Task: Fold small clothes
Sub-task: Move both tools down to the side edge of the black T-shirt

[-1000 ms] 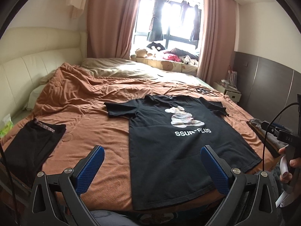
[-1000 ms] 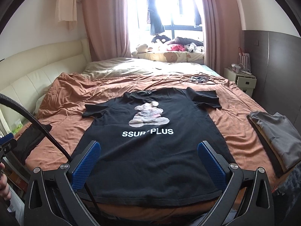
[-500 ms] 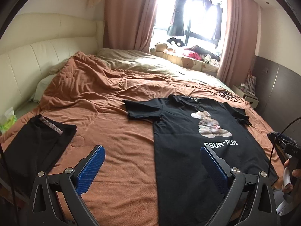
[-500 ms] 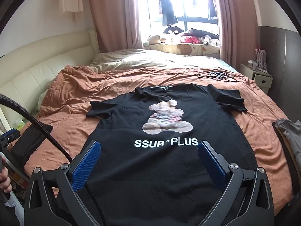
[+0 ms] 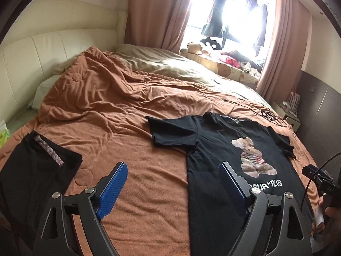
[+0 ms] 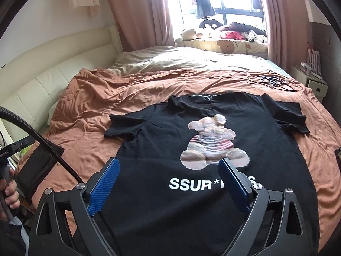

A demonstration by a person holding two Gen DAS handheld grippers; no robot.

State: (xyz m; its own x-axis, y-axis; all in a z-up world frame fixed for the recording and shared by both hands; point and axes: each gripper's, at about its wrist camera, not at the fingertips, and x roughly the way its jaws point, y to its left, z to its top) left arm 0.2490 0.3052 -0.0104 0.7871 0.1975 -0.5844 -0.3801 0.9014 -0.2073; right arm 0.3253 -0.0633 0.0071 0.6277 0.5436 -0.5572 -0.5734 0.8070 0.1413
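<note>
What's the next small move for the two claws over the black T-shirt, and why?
Probably carry both on towards the sleeves before gripping. The black T-shirt lies flat and unfolded on the brown blanket. Left claw and right claw are closing with nothing between the pads. The left one sits over the shirt's edge and bare blanket, the right one over the print, both short of the sleeves.

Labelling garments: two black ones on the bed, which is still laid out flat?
The black T-shirt with the bear print and white lettering, spread open with both sleeves out. The other, the plain black garment by the bed's left edge, is already folded.
</note>
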